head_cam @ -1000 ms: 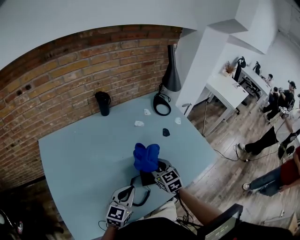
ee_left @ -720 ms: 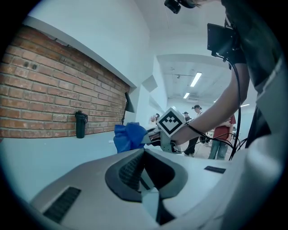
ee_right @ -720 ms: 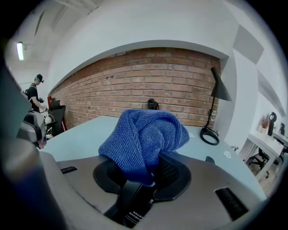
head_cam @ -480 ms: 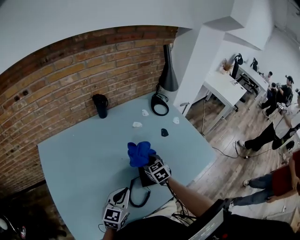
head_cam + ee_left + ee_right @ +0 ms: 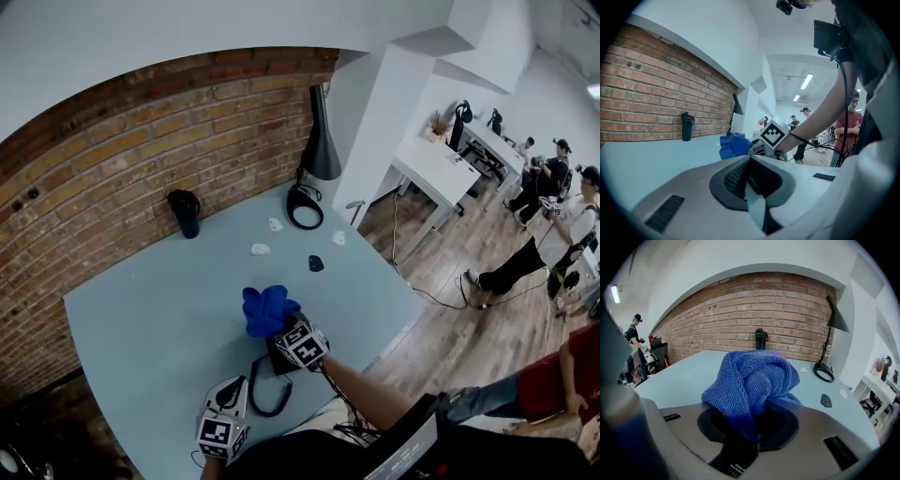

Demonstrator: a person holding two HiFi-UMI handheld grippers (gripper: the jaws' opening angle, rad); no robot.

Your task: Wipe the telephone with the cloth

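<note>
My right gripper (image 5: 281,328) is shut on a bunched blue cloth (image 5: 265,309), which bulges out of its jaws (image 5: 750,385). It hovers over the far part of a black telephone (image 5: 279,362) near the front edge of the pale blue table (image 5: 141,319). Most of the telephone is hidden under the gripper. Its black cord (image 5: 267,405) loops toward my left gripper (image 5: 232,398), which sits low at the front edge. In the left gripper view, the left gripper (image 5: 749,180) looks shut with nothing in it, and the cloth (image 5: 733,144) shows ahead.
A black bottle (image 5: 185,213) stands by the brick wall. A black lamp (image 5: 319,150) with a ring base (image 5: 304,208) is at the far right corner. Small white scraps (image 5: 260,249) and a dark piece (image 5: 316,263) lie mid-table. People stand on the wooden floor at right.
My right gripper and the cloth have drifted a little left and away over the telephone. The head view has shifted too. The left gripper has hardly moved.
</note>
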